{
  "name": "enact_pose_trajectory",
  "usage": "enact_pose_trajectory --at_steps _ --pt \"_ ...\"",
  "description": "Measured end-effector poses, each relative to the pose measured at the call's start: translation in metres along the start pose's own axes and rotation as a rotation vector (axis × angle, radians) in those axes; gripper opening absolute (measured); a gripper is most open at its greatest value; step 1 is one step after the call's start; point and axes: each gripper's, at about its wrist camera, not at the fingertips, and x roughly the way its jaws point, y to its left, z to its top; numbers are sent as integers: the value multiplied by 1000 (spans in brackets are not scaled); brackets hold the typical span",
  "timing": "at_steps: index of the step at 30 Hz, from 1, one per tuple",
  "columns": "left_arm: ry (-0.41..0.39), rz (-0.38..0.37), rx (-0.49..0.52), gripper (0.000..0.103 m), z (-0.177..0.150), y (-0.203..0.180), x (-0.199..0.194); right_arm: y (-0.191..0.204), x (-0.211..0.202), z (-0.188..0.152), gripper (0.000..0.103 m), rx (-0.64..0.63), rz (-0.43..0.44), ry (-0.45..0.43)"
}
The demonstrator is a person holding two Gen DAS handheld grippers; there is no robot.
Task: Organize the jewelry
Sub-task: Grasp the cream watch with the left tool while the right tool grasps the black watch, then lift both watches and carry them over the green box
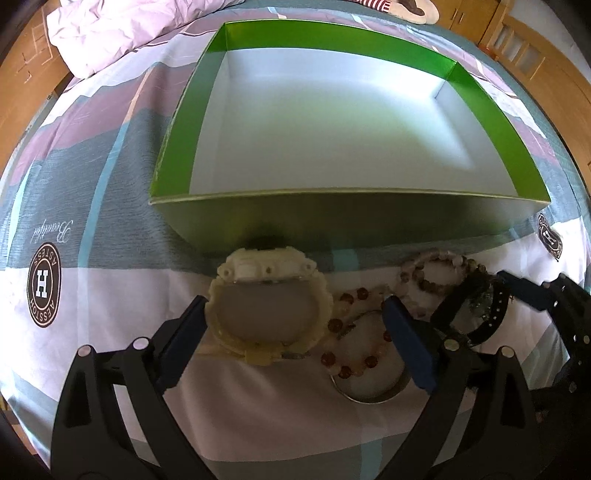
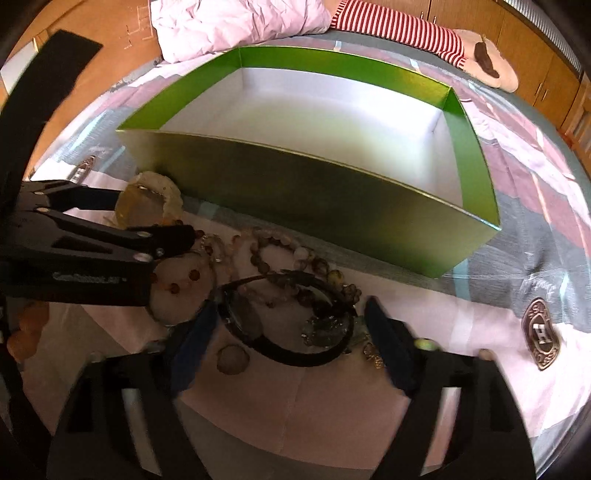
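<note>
Two pairs of tongs are being held low over a patterned bedspread point(image 1: 110, 273), where a small heap of jewelry is lying in front of a green box point(image 1: 369, 225) with a white inside. The left tongs point(image 1: 295, 325) are being held wide open, and a cream watch point(image 1: 266, 310) is sitting between the two blue fingers point(image 1: 406, 347); the left finger is lying right against the strap, while the right finger is standing apart from it, so nothing is being gripped. Just inside the right finger, a bracelet of amber and pale beads point(image 1: 354, 332) is lying over a metal bangle point(image 1: 373, 391). Beyond that finger, a second beaded bracelet point(image 1: 432, 273) is lying near the box wall. The right tongs point(image 2: 291, 325) are also being held open, and a black strap loop point(image 2: 291, 350) with a tangle of dark beads point(image 2: 314, 280) is lying between their fingers; neither finger is seen pressing on it, though this view is blurred. A small round shell-like piece point(image 2: 232, 360) is resting just inside the left finger of the right tongs. The box is standing just beyond both pairs of tongs, and nothing is seen inside it. Behind it, a crumpled pale quilt point(image 2: 236, 22) and a soft toy in a red striped top point(image 2: 399, 26) are lying.
</note>
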Motion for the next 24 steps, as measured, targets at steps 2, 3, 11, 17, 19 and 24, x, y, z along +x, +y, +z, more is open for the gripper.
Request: enact_pose_trajectory --at_steps 2,3,11,17,19,24 --pt "-11 21 2 84 0 1 0 -3 -1 2 62 18 18 -5" --pt "-10 36 5 78 1 2 1 -4 -2 2 60 27 28 -7" --pt "-26 30 -3 73 4 15 -6 -23 -17 10 58 84 50 -57" --pt "-75 -29 -52 54 1 40 -35 -29 -23 16 58 116 59 -80" --pt "-69 -26 -47 60 1 41 -36 -27 -19 16 58 110 57 -63" --pt "-47 -34 -77 80 -3 48 -34 -26 -17 17 60 108 56 -64"
